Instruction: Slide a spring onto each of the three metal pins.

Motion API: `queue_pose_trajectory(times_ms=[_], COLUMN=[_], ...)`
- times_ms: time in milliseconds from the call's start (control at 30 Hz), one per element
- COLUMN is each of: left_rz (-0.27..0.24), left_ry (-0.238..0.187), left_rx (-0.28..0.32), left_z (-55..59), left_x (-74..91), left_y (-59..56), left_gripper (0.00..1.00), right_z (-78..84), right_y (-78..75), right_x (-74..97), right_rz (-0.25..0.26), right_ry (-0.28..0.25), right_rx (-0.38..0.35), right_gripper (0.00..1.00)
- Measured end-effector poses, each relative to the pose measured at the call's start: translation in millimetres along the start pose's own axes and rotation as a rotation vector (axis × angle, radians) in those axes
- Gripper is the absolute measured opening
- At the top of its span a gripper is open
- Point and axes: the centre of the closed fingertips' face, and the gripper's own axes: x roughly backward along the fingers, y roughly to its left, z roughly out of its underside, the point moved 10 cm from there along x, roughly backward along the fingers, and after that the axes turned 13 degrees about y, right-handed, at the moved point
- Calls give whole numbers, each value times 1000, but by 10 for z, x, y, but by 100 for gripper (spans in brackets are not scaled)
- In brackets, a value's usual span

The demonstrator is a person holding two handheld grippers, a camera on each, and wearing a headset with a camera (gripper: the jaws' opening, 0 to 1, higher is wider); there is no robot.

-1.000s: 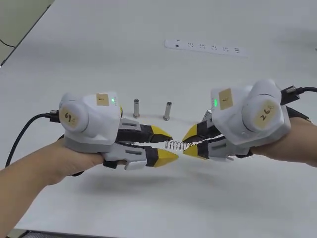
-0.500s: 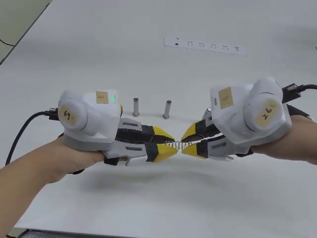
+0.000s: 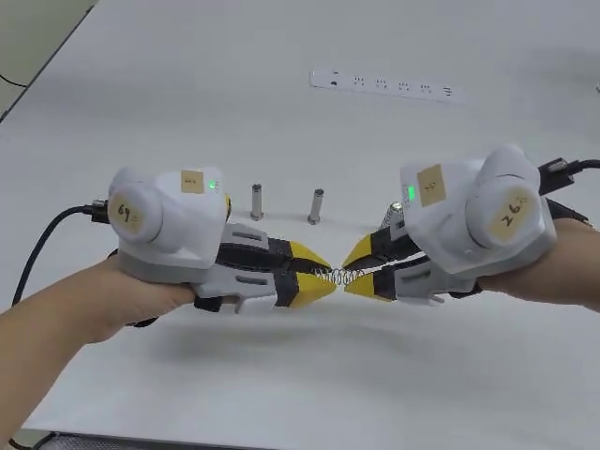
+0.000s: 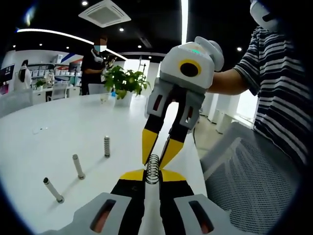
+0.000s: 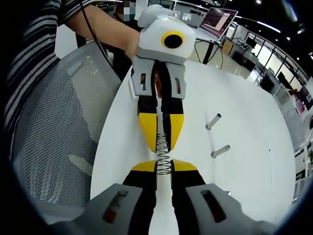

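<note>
Left gripper [image 3: 323,278]: a second ago its yellow-tipped jaws stood apart around one end of the small coiled steel spring [image 3: 337,276]. Now they have closed onto that end and pinch it.

Right gripper [image 3: 349,272]: almost tip to tip with the left, jaws nearly closed, pinching the spring's other end. The spring spans the short gap between the two sets of tips, held above the white workbench top [image 3: 281,94].

We read this as a mid-air re-grip: with both ends held, one gripper could let go to free an end for threading. This spring is not yet on a pin.

Beyond the left gripper's tips stands a bare upright grey metal pin [image 3: 257,202]. A second bare pin [image 3: 317,206] stands beyond the gap, and both are well apart from the spring.

In the left gripper view, the third pin [image 4: 106,146] is farthest from the jaws. It looks ribbed, possibly already carrying a coil, but it is too small for us to confirm.

Farther out beyond the pins lies a white power strip [image 3: 389,88].
</note>
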Motion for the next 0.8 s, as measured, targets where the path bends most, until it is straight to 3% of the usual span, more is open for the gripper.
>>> queue_pose_trajectory(times_ms=[467, 800], left_rz=[36, 37], left_ry=[22, 33], left_rx=[-5, 1], left_z=[8, 24], left_x=[0, 7], left_y=[-17, -20], left_gripper=[1, 1], right_z=[143, 124], right_y=[39, 64], right_x=[-11, -22], right_rz=[-22, -15], right_ry=[3, -9], right_rx=[-44, -4], right_gripper=[11, 8])
